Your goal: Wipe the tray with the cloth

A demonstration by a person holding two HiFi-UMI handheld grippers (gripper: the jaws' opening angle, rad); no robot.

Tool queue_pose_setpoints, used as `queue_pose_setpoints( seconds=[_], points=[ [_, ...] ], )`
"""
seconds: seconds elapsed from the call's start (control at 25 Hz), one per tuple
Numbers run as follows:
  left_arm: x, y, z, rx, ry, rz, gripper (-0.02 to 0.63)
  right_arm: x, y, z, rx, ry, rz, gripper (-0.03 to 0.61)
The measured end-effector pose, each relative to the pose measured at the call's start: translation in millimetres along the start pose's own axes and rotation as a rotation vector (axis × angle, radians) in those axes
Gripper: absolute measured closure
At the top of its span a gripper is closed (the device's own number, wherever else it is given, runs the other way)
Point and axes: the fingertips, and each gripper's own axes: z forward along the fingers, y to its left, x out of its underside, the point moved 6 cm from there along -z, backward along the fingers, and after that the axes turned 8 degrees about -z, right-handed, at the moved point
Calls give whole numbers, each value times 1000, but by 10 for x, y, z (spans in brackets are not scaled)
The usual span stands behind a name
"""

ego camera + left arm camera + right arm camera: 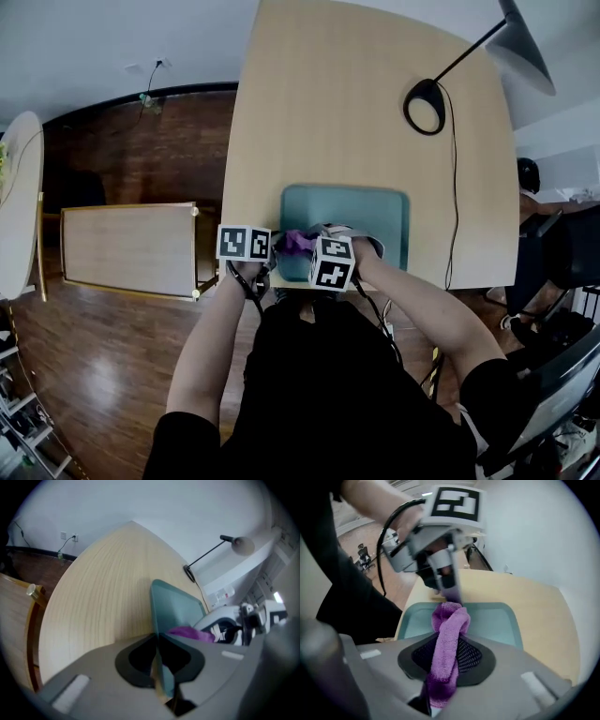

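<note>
A teal tray (375, 211) lies at the near edge of the light wooden table (328, 112). My left gripper (158, 641) is shut on the tray's (176, 606) left near rim, and a strip of teal shows between its jaws. In the right gripper view the left gripper (451, 590) comes down onto the rim at the tray's (497, 620) far side. My right gripper (449, 620) is shut on a purple cloth (447, 644), which hangs bunched over the tray floor. In the head view the cloth (298, 242) shows between the two marker cubes.
A black desk lamp (427, 103) stands on the far right of the table, and its cable (453, 187) runs down past the tray's right side. A second wooden table (127, 248) stands on the floor to the left. Office chairs (553, 272) are at the right.
</note>
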Motion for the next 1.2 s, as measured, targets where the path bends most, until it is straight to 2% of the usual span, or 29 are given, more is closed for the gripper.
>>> queue_pose_setpoints(
  seconds=[0.12,0.28,0.44,0.6,0.72,0.88,1.04,1.2],
  points=[
    [15,-13,0,20,-5,1,566,54,-423,-24,13,-1,108,491],
    [12,-41,9,21,5,35,565,101,-998,-61,105,43,194,491],
    [18,-34,7,36,10,20,563,105,-1265,-65,97,51,438,491],
    [12,-13,8,48,3,-8,563,216,-1059,41,64,25,705,492],
    [22,10,4,47,4,-11,563,172,-750,55,30,-45,822,492],
    [3,43,-14,35,-1,-4,563,54,-255,135,-36,-86,870,492],
    [-4,58,-4,24,-15,-11,563,4,203,160,-52,-117,908,492],
    [-17,77,-11,-2,-20,10,561,-163,460,135,-38,-168,860,492]
  ],
)
